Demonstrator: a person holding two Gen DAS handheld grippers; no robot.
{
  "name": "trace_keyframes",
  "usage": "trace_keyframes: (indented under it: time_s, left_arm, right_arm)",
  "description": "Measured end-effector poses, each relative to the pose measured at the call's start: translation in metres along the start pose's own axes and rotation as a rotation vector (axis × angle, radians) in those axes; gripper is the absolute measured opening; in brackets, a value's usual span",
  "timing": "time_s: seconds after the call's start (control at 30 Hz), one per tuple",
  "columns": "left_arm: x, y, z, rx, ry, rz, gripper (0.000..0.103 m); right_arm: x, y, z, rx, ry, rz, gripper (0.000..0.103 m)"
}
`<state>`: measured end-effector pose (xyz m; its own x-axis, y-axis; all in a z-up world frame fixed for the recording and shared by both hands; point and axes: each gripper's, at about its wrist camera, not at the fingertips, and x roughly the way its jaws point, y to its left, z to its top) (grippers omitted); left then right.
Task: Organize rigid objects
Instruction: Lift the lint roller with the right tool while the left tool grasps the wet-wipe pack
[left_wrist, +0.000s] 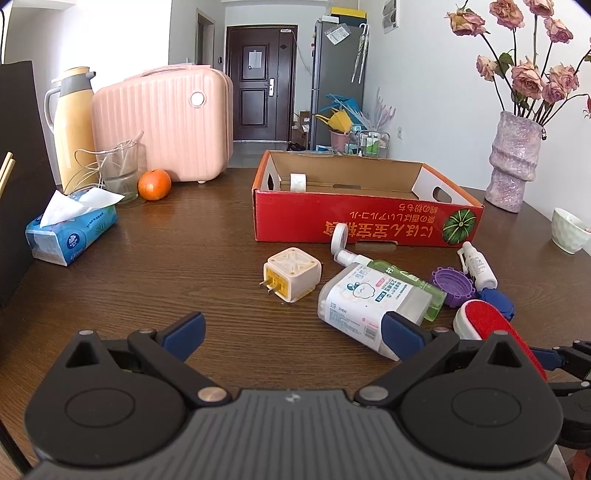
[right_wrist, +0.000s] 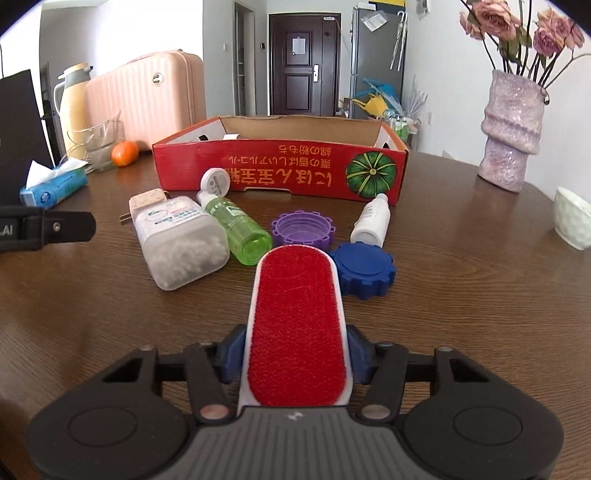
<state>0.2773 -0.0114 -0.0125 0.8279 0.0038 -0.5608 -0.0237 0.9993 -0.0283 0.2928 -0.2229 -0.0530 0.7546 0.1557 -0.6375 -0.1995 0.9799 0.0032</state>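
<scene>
The brown wooden surface (right_wrist: 461, 295) carries a red cardboard box (right_wrist: 280, 166) at its far side. Before it, the right tool (right_wrist: 295, 356) clamps a red lint brush (right_wrist: 297, 325) at both edges. The left tool (left_wrist: 291, 332) stands wide, holding nothing, near a cotton-swab bottle (left_wrist: 365, 299).

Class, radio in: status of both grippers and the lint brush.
Right gripper shut on red lint brush. Left gripper open, empty. Red box ahead; blue cap, purple cap between.
</scene>
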Motion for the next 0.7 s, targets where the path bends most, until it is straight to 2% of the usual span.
trace_keyframes:
  time_s: [0.23, 0.7]
  left_arm:
    - [0.001, 0.0, 0.0, -0.001, 0.0, 0.003, 0.103]
    - [0.001, -0.002, 0.005, 0.011, 0.013, 0.005, 0.103]
  right_arm:
    - [-0.013, -0.001, 0.0, 0.018, -0.079, 0.018, 0.055]
    - [-0.031, -0.01, 0.011, 0.057, -0.154, 0.016, 0.055]
